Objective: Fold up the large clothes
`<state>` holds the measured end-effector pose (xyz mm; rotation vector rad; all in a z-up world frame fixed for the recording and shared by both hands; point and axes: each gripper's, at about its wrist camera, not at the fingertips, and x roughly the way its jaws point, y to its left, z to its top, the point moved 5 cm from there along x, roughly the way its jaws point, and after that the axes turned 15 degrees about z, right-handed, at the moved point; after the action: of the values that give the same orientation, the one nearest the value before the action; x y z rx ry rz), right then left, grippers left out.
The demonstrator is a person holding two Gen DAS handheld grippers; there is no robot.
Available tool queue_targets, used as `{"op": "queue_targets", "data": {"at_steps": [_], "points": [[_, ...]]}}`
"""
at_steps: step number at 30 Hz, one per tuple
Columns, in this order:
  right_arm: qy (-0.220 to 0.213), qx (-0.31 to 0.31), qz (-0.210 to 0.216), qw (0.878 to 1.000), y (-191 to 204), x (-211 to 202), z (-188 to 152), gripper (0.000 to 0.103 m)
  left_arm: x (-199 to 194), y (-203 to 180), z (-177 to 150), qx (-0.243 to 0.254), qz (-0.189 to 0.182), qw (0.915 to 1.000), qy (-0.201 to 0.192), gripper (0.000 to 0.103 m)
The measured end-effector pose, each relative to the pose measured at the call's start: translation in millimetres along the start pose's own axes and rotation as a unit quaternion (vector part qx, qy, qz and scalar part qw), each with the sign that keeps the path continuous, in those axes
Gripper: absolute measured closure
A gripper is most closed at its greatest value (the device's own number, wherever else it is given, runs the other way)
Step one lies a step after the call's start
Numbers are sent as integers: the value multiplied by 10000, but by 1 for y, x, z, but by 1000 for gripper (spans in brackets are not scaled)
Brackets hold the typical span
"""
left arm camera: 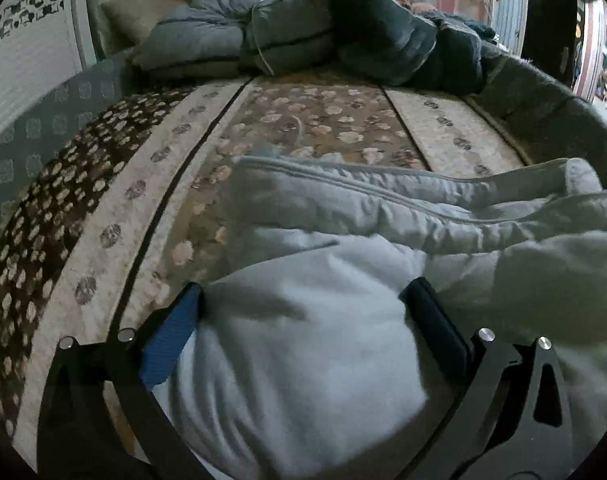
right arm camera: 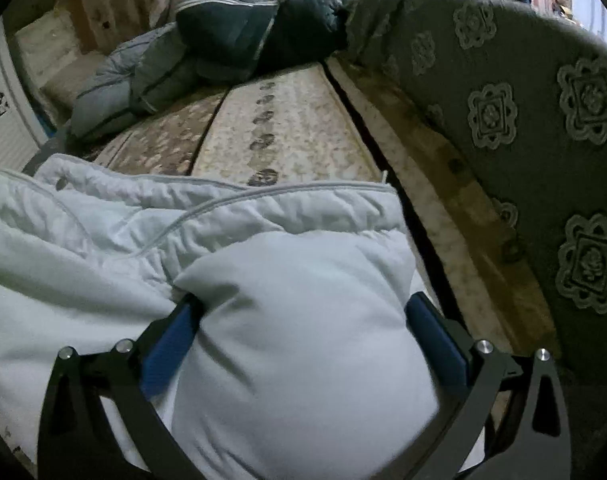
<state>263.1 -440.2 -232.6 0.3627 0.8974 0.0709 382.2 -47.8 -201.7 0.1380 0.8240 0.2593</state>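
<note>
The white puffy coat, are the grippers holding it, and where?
Both seem to be. The left gripper and right gripper each have a thick bunch of the white padded garment bulging between wide-set fingers.

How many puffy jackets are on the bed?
3: a white jacket up front, bunched between both claws, left claw and right claw; a grey-blue jacket and a dark navy jacket piled at the far end. More may be hidden.

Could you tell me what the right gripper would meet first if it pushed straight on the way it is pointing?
Its fingers already bracket a puffy fold of the white padded jacket, so the right gripper would press deeper into that. Beyond lies the jacket's piped edge, then probably the patterned bed cover.
</note>
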Motion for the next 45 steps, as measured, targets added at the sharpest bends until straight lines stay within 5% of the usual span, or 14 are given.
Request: {"op": "queue_targets", "data": {"at_steps": [5,9,13,16,18,21,27,29,31,32,33,35,41,45], "points": [[12,-118,-117,9999,13,-8,11,1,12,12,-7,-208,-80,9995,232,3],[-133,-253,294,9992,31,-35,8,1,-35,17,-6,-142,281,9990,-307,3],[-184,-483,646,9966,41,-73,-1,1,-101,11,-9,201,-282,9959,-836,3],[105,-368,653,9971,41,-85,-18,1,-108,7,-21,388,-297,9969,-619,3],[379,-458,397,9974,42,-84,-32,1,-98,6,-37,677,55,9975,-176,3],[932,-504,162,9942,44,-66,-56,1,-81,8,-64,696,-214,9956,582,3],[1174,-510,-108,9917,45,-42,-68,2,-69,-2,-65,888,-265,9945,479,3],[1174,-463,-51,9920,45,-40,-67,16,-61,-6,-58,814,-299,9947,550,3],[1029,-460,23,9936,48,-44,-59,56,-62,-9,-54,898,-253,9948,407,12],[955,-456,70,9944,50,-47,-57,63,-66,-10,-50,1002,-215,9945,213,35],[862,-472,118,9951,52,-50,-53,73,-71,-8,-45,1059,-114,9943,46,73],[593,-474,164,9970,53,-59,-42,83,-76,0,-32,845,50,9963,-134,102],[-669,-714,-50,9952,71,-96,3,91,-87,17,2,373,366,9964,-675,103],[-455,-689,-253,9963,66,-66,14,88,-70,10,26,50,320,9975,-622,103]]}}
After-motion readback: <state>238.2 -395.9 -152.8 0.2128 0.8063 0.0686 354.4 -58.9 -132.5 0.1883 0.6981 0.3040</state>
